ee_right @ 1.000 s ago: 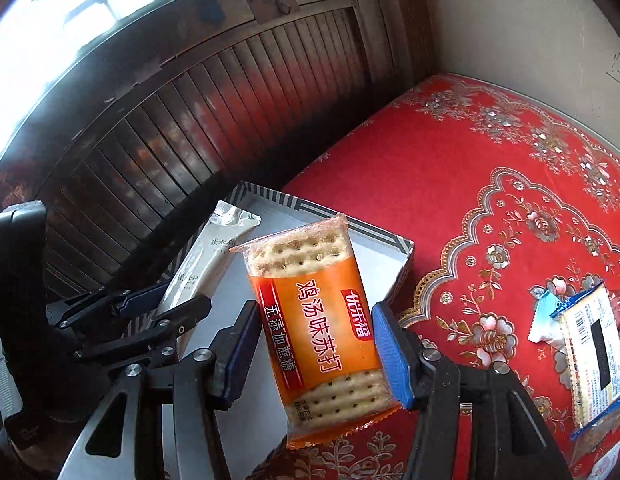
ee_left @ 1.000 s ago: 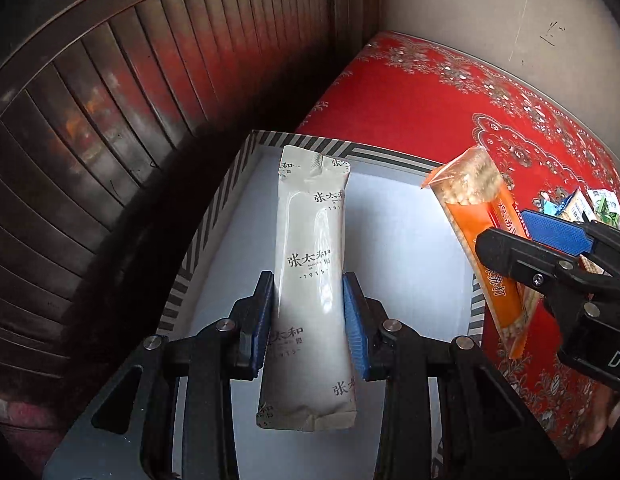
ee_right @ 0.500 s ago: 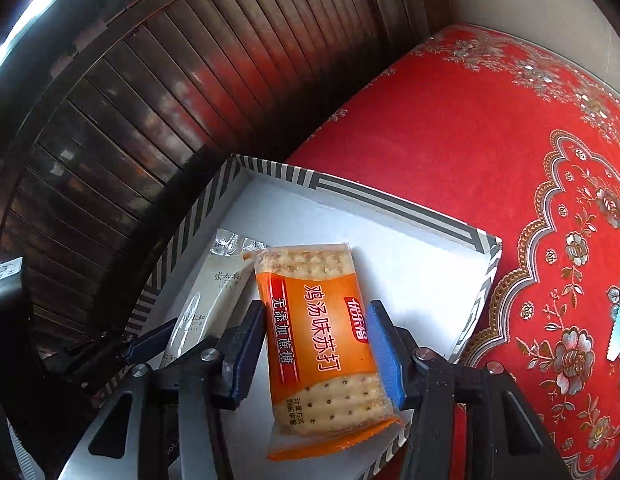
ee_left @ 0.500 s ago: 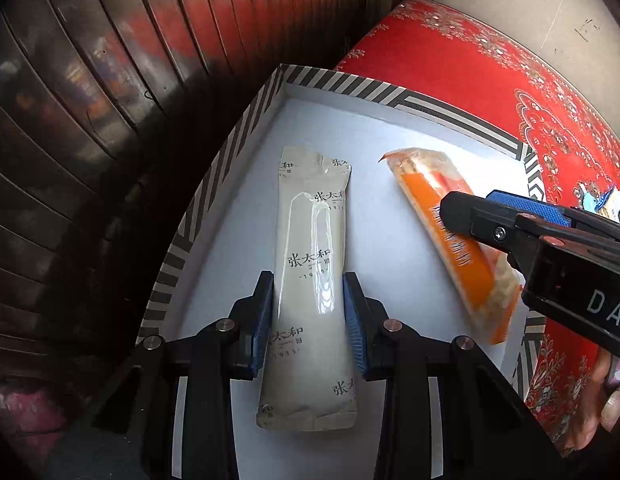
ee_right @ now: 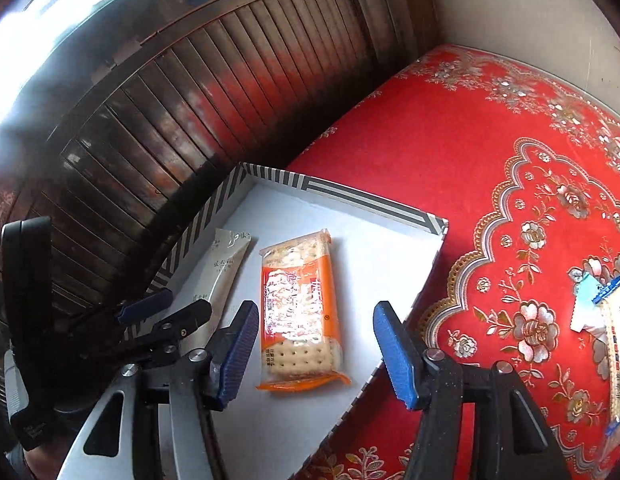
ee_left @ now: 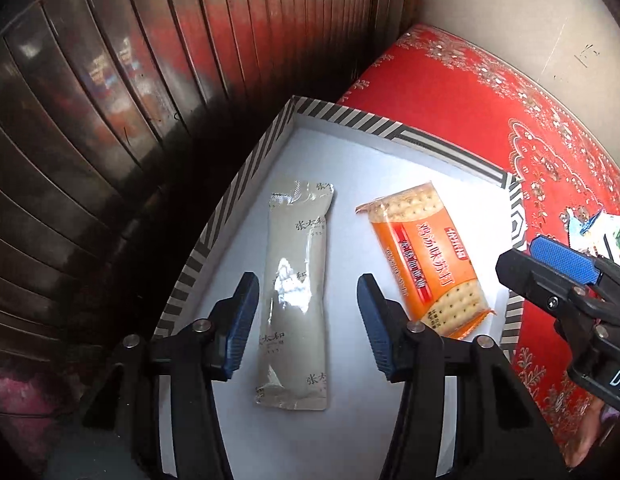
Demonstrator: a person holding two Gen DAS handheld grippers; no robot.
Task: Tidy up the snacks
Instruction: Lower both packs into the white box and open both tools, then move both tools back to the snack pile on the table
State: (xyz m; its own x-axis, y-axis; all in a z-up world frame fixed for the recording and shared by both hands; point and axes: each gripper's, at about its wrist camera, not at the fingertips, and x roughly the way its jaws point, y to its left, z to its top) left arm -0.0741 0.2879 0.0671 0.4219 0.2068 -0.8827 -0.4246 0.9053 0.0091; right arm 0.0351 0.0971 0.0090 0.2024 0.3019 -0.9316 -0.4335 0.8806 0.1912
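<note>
Spreading wide, the blue-padded fingers (ee_left: 242,320) of the left gripper (ee_left: 306,320) are standing clear on either side of the pale pouch (ee_left: 296,292), with a gap showing between each pad and the wrapper. The pouch is lying flat and lengthwise on the white floor of the box (ee_left: 390,128), near the box's left striped wall, its lower half sitting between the parted fingers. The gripper is pointing down and forward over the near part of the box, tilted towards the floor of it.

The right gripper (ee_right: 314,354) is likewise gaping, its fingers (ee_right: 394,354) well apart and touching nothing. Between them, the orange cracker pack (ee_right: 298,312) is lying flat on the box floor (ee_right: 374,248), just beside the pouch (ee_right: 226,268) and roughly parallel to it. This gripper is angling down over the box's near right side, its right finger reaching out past the box's right edge over the cloth. In the left view the right gripper (ee_left: 550,268) is showing at the right edge, beyond the box's right wall.

The box is sitting on a red cloth (ee_right: 450,128) with a floral pattern, pushed against dark wooden slats (ee_right: 230,80). More wrapped snacks (ee_right: 614,336) are lying on the cloth well to the right, apart from the box.
</note>
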